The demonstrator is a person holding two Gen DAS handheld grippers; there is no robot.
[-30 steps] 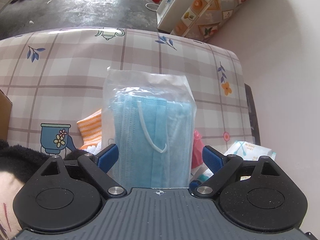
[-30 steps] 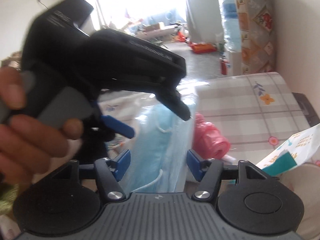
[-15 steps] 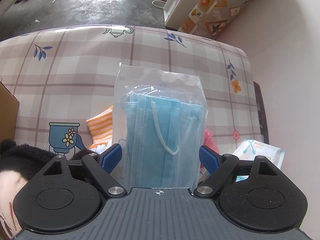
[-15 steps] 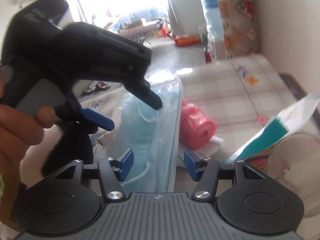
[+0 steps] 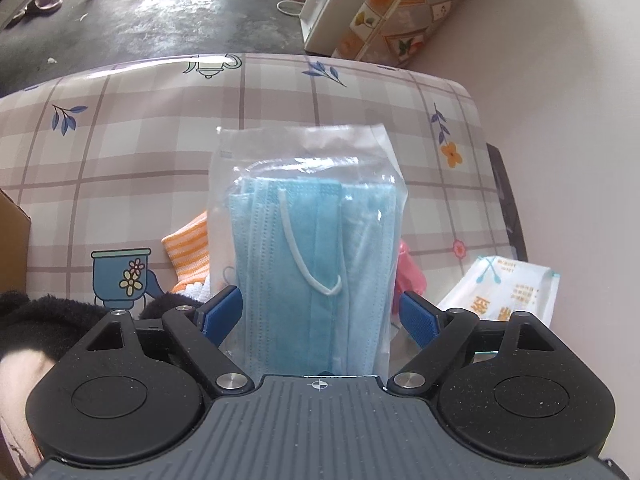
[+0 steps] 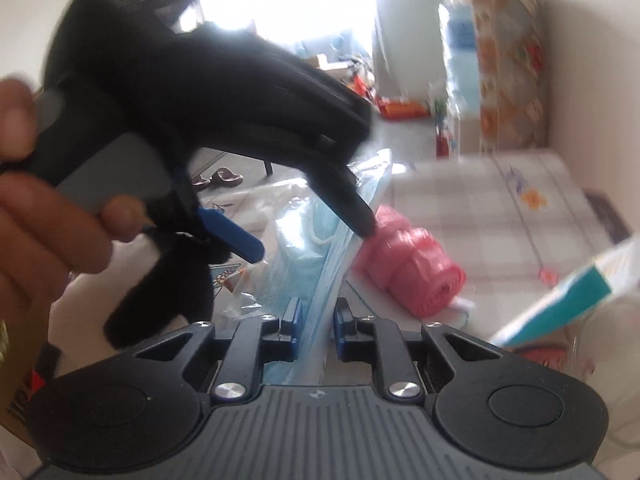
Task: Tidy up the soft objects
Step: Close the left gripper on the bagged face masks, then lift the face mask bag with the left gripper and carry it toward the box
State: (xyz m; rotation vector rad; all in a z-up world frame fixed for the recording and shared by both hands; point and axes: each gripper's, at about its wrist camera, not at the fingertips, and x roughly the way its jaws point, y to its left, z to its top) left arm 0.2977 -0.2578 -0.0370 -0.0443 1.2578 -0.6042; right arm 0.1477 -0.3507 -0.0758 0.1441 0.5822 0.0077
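1. Above the checked bench (image 5: 160, 168), we hold the mask pack (image 5: 312, 248) in the air between both tools; a clear bag of blue face masks, it stands on end with its long axis running away from us, sealed top flap farthest out.
2. We keep the left tool (image 5: 320, 312) wide, its blue pads at either broad edge of the mask pack. The left pad looks to touch the plastic and the right pad stands just clear, so we cannot tell that it truly grips.
3. We bring the right tool (image 6: 316, 320) in from the side, meeting the mask pack edge-on. Its jaws are closing, the thin edge of the mask pack sits between the pads, and they look to pinch it.
4. Seen from the right wrist, the left tool (image 6: 308, 236) straddles the mask pack farther up, with a hand (image 6: 44, 232) on its trigger.
5. We judge the coming move as a handover: both tools are on the mask pack, the right one at the near, lower end across the thin side, the left one across the wide side.
6. Beyond the mask pack lie a pink roll (image 6: 412, 268), an orange striped cloth (image 5: 188, 252) and a wipes packet (image 5: 508, 288), all apart from both tools.
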